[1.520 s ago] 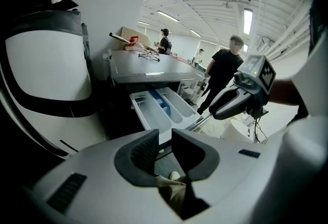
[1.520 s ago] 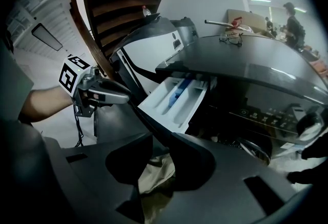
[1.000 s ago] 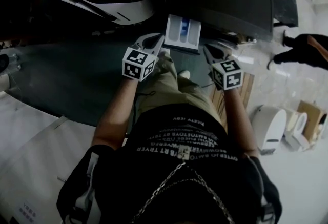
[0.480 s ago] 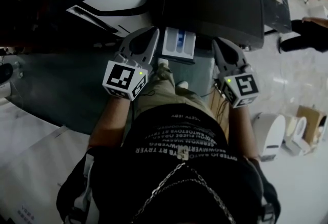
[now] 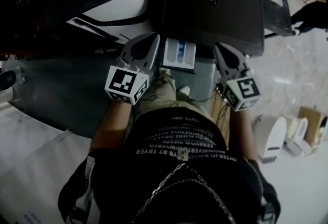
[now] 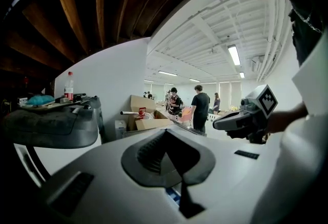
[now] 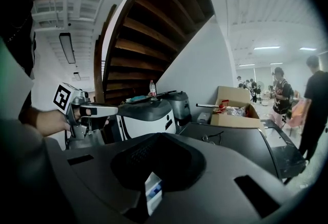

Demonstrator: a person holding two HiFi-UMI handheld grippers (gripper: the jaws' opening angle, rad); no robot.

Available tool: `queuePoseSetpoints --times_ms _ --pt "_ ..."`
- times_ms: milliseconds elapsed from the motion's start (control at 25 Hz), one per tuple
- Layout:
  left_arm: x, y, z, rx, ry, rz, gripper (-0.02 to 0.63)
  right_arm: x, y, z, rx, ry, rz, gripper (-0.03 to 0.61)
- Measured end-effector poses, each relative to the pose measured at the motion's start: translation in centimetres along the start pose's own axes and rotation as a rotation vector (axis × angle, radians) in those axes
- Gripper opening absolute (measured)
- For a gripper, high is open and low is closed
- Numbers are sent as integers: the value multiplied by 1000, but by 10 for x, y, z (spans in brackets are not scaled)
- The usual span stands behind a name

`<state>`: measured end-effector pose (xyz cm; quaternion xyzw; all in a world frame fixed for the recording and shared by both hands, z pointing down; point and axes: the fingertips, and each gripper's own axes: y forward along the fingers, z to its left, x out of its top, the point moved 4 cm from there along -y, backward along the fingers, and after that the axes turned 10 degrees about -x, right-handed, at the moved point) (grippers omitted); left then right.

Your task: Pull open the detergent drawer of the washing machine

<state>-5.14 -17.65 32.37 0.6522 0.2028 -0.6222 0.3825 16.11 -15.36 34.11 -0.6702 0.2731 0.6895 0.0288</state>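
1. The white plastic detergent drawer with blue compartments [image 5: 179, 54] already sticks out of the dark-topped washing machine [image 5: 215, 7], so I reckon the pull's done.
2. My left gripper [image 5: 150, 39] hangs just left of the drawer and my right gripper [image 5: 221, 48] just right of it. Both are clamped closed on nothing, and neither touches it.
3. To finish clean, I'd keep both clear of the drawer front so I don't bump it back in.
4. Compared with a second ago, both grippers have lifted toward the camera, and the drawer looks just as far out.
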Motion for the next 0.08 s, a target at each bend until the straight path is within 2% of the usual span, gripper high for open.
queuePoseSetpoints --times_ms 80 --pt "-1 10 10 -6 -5 14 3 3 12 -7 -1 5 7 2"
